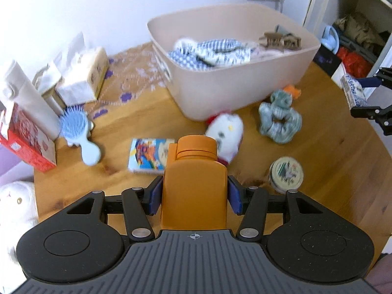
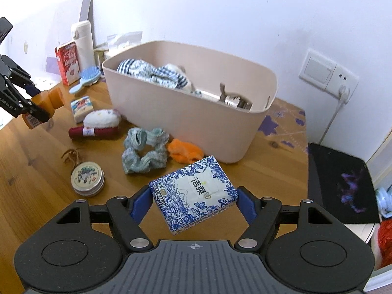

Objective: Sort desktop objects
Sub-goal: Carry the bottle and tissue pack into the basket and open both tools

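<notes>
Both claws loaded — left claw (image 1: 194, 193) gripping a bottle (image 1: 193, 183), right claw (image 2: 194, 204) a tissue pack (image 2: 193, 193) — bin (image 2: 186, 122) dead ahead.

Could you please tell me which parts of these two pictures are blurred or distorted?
Left wrist view: the orange bottle in the left gripper is sharp, while the table objects beyond, such as the blue hairbrush, look smeared. Right wrist view: the tissue pack in the right gripper is crisp. Both show fisheye bending and dark corners.
</notes>
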